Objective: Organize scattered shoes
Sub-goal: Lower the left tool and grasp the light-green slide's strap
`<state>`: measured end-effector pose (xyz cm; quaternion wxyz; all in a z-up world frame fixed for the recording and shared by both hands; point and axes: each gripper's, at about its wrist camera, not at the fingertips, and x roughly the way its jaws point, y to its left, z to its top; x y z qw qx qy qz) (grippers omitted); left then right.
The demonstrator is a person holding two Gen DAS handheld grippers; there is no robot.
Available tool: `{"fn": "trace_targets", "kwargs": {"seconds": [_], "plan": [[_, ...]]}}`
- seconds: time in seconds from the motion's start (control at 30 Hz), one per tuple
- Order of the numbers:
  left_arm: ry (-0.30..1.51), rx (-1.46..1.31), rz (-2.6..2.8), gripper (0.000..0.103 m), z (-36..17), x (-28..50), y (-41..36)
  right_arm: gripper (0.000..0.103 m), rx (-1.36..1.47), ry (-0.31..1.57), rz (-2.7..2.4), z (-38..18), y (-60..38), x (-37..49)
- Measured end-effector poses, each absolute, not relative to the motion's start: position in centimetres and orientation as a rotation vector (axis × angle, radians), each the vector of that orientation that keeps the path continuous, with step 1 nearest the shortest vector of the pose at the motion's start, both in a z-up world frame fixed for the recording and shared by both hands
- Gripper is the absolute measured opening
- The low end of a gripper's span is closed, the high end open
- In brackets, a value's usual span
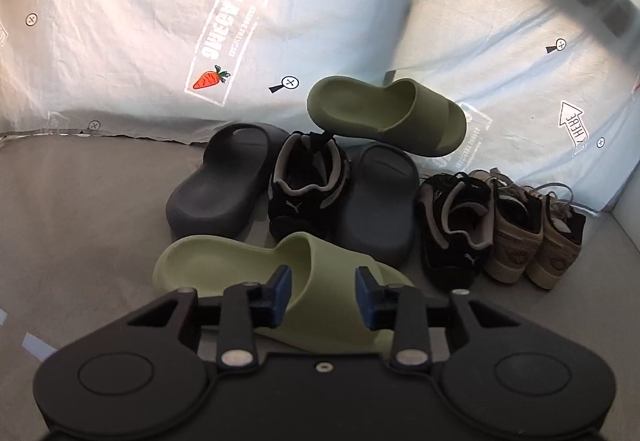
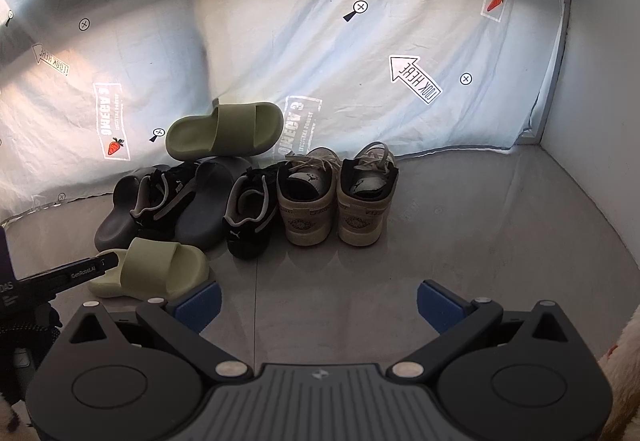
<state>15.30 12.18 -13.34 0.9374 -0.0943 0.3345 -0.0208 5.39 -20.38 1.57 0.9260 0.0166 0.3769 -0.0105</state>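
Note:
A light green slide (image 1: 224, 265) lies on its sole on the grey floor, nearest to me. My left gripper (image 1: 322, 289) is shut on its strap, a blue pad at each side. In the right wrist view one of its black fingers (image 2: 80, 273) meets that slide (image 2: 160, 269) at the strap's edge. The matching green slide (image 1: 384, 113) rests tilted on top of the pile. Below it lie two dark grey slides (image 1: 220, 185) and a black sneaker (image 1: 308, 185). My right gripper (image 2: 320, 305) stands open over bare floor, holding nothing.
A second black sneaker (image 2: 248, 213) and a pair of beige sneakers (image 2: 308, 205) stand in a row, heels toward me. A pale printed sheet (image 2: 360, 81) hangs behind the shoes. A white wall (image 2: 592, 81) closes the right side.

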Motion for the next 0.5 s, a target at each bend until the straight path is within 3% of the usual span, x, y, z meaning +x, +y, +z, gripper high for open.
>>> {"fn": "trace_targets", "kwargs": {"seconds": [0.37, 0.5], "plan": [[0.736, -0.403, -0.144, 0.042, -17.1, 17.3, 14.9, 0.103, 0.098, 0.793, -0.087, 1.0, -21.4, 5.5], [0.726, -0.335, -0.136, 0.039, -16.7, 17.3, 13.6, 0.103, 0.133, 0.819, -0.121, 0.6, -22.0, 5.1]]}}
